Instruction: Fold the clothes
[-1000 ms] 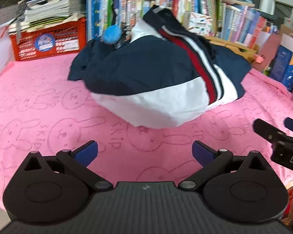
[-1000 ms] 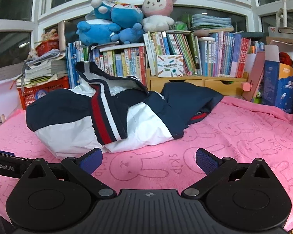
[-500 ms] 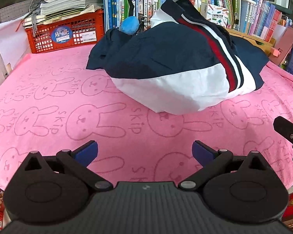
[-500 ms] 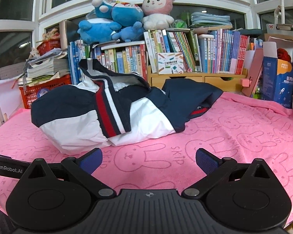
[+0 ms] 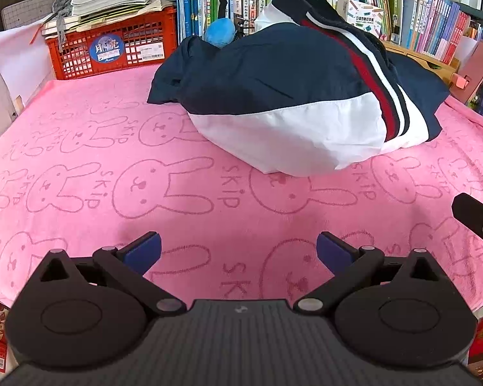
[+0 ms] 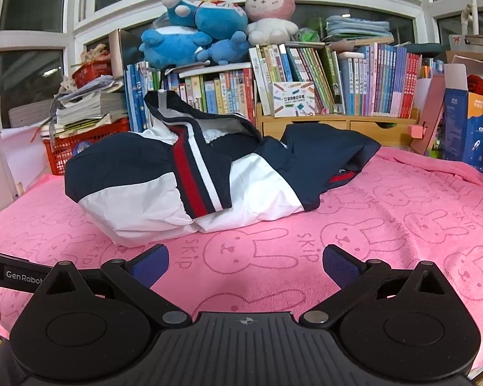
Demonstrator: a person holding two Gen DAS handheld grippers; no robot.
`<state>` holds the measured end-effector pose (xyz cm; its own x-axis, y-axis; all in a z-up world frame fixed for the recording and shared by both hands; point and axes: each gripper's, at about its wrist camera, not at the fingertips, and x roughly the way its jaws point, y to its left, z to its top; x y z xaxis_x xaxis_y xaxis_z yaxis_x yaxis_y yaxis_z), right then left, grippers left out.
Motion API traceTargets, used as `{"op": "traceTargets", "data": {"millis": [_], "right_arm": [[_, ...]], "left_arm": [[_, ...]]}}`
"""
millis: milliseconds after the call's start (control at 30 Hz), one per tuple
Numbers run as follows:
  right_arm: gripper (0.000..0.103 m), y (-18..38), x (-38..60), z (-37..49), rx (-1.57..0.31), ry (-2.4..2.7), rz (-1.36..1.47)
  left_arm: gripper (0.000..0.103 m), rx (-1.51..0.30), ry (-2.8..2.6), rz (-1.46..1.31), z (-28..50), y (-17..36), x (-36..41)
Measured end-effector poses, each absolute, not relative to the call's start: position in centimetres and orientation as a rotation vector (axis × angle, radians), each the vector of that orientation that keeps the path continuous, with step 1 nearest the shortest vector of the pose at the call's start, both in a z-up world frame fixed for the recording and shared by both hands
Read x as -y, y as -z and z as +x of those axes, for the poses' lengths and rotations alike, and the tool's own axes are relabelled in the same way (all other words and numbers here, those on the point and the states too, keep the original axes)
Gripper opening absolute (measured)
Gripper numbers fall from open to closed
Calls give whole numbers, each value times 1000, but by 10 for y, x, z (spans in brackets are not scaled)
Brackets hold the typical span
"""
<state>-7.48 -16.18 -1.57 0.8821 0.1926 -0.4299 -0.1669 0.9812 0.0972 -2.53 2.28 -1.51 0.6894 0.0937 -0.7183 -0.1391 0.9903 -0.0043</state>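
Now both my tools sit lower & further back than a sec ago, w/ more pink showing between them & the garment. My left gripper (image 5: 238, 252) is spread wide, blue ribbed pads holding nothing; my right gripper (image 6: 245, 263) is the same, wide apart & empty. Both hover over the near edge of the pink fleecy towel w/ embossed bunnies & "SKIP" lettering (image 5: 96, 167). Mid-cloth, well ahead of both tools, lies the crumpled navy-and-white windbreaker jacket w/ a red & white stripe (image 6: 190, 180): smooth, thin, puffy fabric, heaped not flat, collar poking up at the back; it hasn't shifted. Behind it at the left is a red plastic lattice crate (image 5: 109, 48) stacked w/ paper books. Along the back runs a row of upright books (image 6: 338, 83), blue & pink plush toys (image 6: 222, 25) on top.
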Motion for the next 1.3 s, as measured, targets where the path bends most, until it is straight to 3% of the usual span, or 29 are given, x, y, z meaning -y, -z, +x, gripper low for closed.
{"op": "traceTargets", "data": {"millis": [367, 967, 1300], "right_arm": [[103, 17, 163, -79, -386, -222, 58], [103, 6, 141, -46, -271, -329, -195], [103, 0, 127, 19, -344, -525, -18]], "left_arm": [[103, -806, -138, -49, -26, 17, -22], [103, -828, -146, -63, -25, 26, -31], [103, -839, -154, -76, -28, 30, -41]]}}
